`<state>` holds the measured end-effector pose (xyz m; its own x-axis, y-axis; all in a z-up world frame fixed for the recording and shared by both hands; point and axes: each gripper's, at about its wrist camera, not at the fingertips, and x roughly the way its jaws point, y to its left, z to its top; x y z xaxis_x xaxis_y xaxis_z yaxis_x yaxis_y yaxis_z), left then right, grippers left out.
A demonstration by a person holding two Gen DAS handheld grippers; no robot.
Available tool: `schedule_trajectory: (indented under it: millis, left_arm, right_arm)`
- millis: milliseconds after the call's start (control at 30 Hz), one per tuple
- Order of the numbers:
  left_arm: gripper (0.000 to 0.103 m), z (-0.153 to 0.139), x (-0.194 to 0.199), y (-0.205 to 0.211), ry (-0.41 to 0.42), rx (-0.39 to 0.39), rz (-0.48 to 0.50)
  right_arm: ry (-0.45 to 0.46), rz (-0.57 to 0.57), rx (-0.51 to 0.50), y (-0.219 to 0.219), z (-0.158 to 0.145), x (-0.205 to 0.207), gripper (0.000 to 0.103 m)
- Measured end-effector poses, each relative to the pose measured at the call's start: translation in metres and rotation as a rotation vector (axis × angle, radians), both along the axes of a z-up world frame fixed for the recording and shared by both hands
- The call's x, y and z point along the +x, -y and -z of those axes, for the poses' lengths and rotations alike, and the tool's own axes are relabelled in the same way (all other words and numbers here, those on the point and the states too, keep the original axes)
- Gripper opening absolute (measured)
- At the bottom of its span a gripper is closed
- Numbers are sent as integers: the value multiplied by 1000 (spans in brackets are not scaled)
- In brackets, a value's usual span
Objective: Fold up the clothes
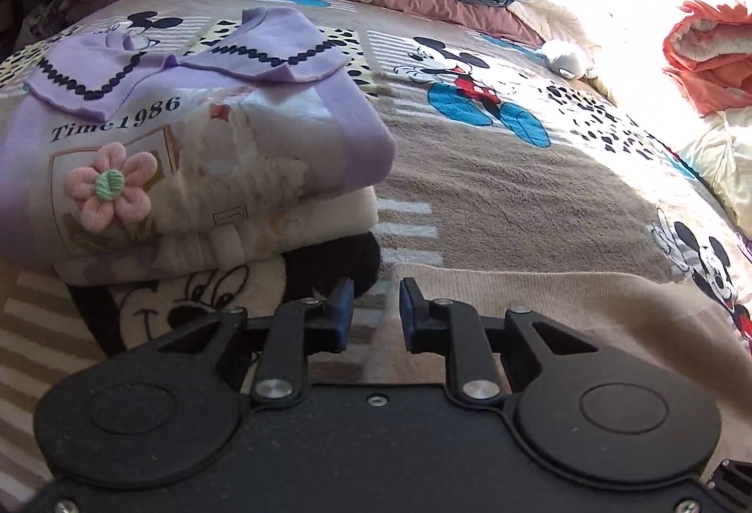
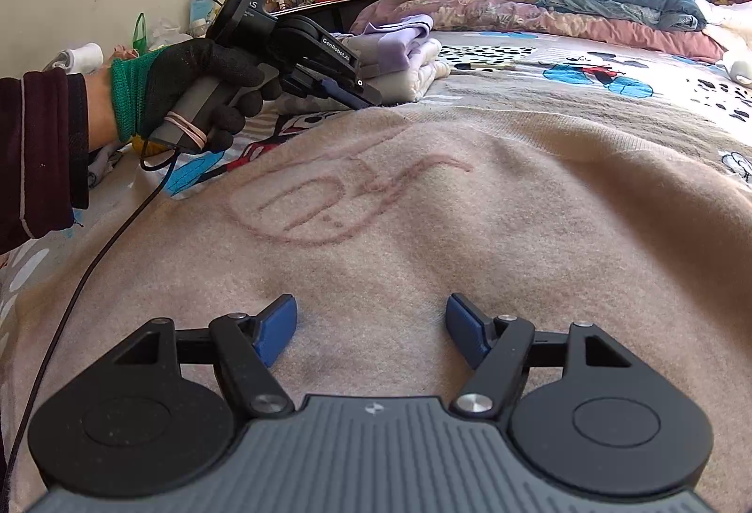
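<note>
A beige sweater (image 2: pixel 423 203) lies spread flat on the bed, over a cartoon-print blanket (image 1: pixel 493 165). Its knit is fuzzy, with a faint pink outlined motif on the upper half; few wrinkles visible. The right gripper (image 2: pixel 371 325) sits low over the sweater's near part, jaws wide apart, holding nothing. The left gripper (image 1: pixel 376 311), held by a gloved hand (image 2: pixel 202 85), is at the sweater's far left edge, jaws narrowly parted with nothing between them. Just beyond it stands a stack of folded clothes (image 1: pixel 188 165), a lilac collared top uppermost.
</note>
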<state>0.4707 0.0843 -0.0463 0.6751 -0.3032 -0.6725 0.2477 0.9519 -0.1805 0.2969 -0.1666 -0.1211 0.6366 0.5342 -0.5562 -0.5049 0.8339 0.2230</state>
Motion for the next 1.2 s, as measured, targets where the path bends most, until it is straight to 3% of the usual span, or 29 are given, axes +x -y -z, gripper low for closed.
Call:
schedule_trajectory:
  millis: [100, 167, 200, 300, 400, 533, 667, 733, 767, 867, 967, 1067, 1133, 1200]
  left_arm:
    - [20, 0, -19, 24, 7, 13, 91]
    - [45, 19, -13, 36, -39, 73, 82]
    - [43, 28, -6, 36, -77, 108, 23]
    - [35, 22, -9, 24, -100, -18, -87]
    - [40, -7, -55, 47, 0, 26, -54]
    - [41, -11, -122, 71, 56, 13, -38]
    - [41, 7, -167, 94, 45, -137, 47]
    - [41, 15, -176, 118, 29, -149, 161]
    - [41, 18, -180, 136, 25, -113, 215]
    - [41, 25, -204, 185, 86, 31, 371]
    - [41, 38, -221, 207, 83, 47, 479]
    - [41, 45, -243, 224, 164, 193, 528]
    - [41, 46, -246, 225, 182, 220, 533]
    - [41, 48, -242, 221, 157, 189, 521]
  right_arm:
    - [-3, -1, 7, 1, 0, 1, 71]
    - [-5, -2, 10, 1, 0, 1, 71]
    - [-6, -2, 12, 1, 0, 1, 71]
    - [-12, -2, 24, 3, -1, 2, 71]
    - [-36, -2, 87, 13, -4, 5, 71]
    - [-50, 65, 238, 56, -17, 8, 71]
    - [-51, 151, 386, 104, -31, 11, 71]
    - [-39, 222, 452, 134, -38, 10, 71]
    - [-31, 266, 464, 149, -42, 9, 70]
    - [-24, 396, 460, 182, -50, 7, 71]
    - [-38, 523, 436, 208, -54, 11, 73]
    - [-95, 559, 307, 218, -50, 37, 74]
    - [-154, 557, 237, 221, -39, 64, 74]
    - [-214, 529, 179, 225, -24, 91, 73]
